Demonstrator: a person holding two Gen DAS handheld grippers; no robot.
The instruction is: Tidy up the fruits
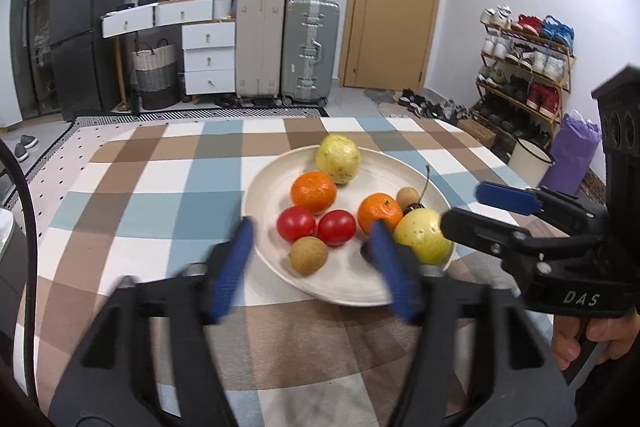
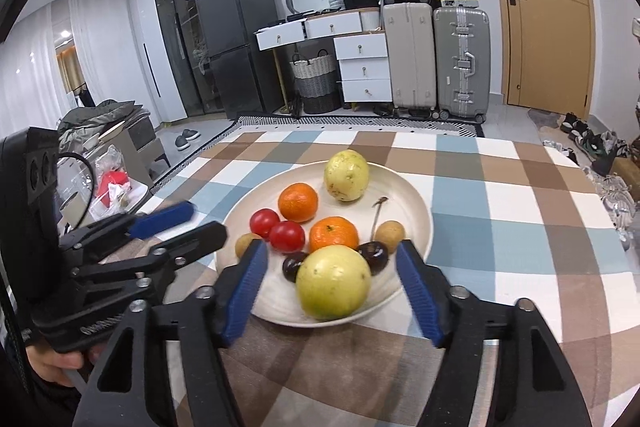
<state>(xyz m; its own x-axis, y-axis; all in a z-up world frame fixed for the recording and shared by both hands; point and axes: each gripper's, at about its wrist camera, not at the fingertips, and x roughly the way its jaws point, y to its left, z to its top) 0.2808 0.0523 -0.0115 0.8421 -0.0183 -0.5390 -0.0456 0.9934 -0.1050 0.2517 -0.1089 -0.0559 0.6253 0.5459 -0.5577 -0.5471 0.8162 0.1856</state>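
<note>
While both of my claws hang spread wide and hold nothing, the fruit sits piled on the white plate (image 2: pixel 416 211) in the middle of the checked table (image 2: pixel 520 227), so any trouble comes from how crowded that plate is. My right claw (image 2: pixel 332 291) brackets the near yellow fruit (image 2: pixel 333 282), which rests close to the plate's front rim; if I close off-centre, I judge the round, smooth skin could squirt out and roll onto the cloth. Two dark cherries (image 2: pixel 374 255) touch that fruit from behind, and a long stem rises just beyond them, so a pad could drag them along. My left claw (image 1: pixel 312 259) hovers over the plate's near edge, above a small brown fruit (image 1: pixel 308 255) and two tomatoes (image 1: pixel 316 225); pressing down on the rim might tip the plate. Both claws are close together and could knock each other.
</note>
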